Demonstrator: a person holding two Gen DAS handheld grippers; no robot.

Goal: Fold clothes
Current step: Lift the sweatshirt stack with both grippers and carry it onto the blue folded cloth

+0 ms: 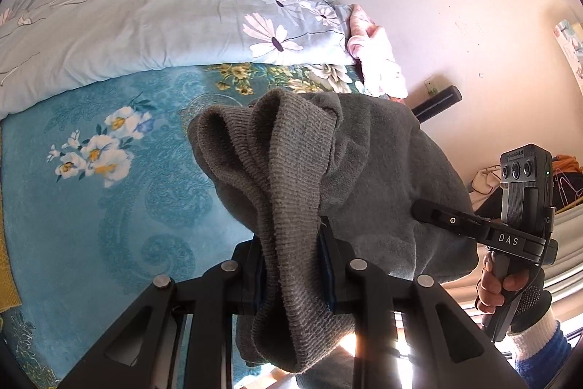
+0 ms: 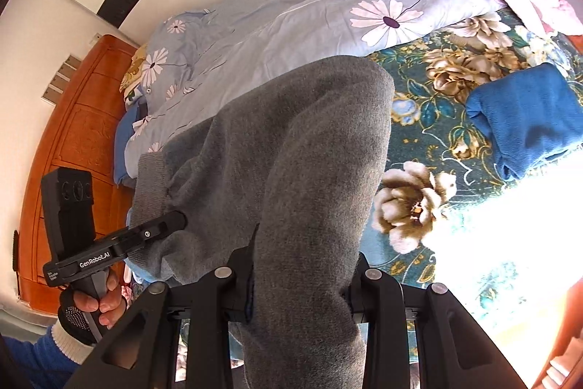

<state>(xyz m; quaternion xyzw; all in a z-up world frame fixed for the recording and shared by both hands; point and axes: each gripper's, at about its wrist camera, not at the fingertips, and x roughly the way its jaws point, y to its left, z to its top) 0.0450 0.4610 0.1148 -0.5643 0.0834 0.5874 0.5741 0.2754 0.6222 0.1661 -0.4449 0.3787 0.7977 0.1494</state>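
A grey knit garment (image 1: pixel 368 177) hangs between both grippers above the bed. My left gripper (image 1: pixel 293 265) is shut on its ribbed hem (image 1: pixel 280 177), which bunches up in front of the camera. My right gripper (image 2: pixel 298 283) is shut on a thick fold of the same grey garment (image 2: pixel 291 148). In the left wrist view the right gripper (image 1: pixel 470 225) reaches into the garment from the right. In the right wrist view the left gripper (image 2: pixel 145 236) holds the ribbed hem (image 2: pixel 151 185) at the left. The garment's lower part is hidden behind the jaws.
The bed has a teal floral sheet (image 1: pixel 120 192) and a pale blue flowered duvet (image 1: pixel 153 10) at the back. A folded blue garment (image 2: pixel 524 119) lies on the sheet at the right. A pink cloth (image 1: pixel 375 53) lies by the wall. A wooden headboard (image 2: pixel 73 141) stands at the left.
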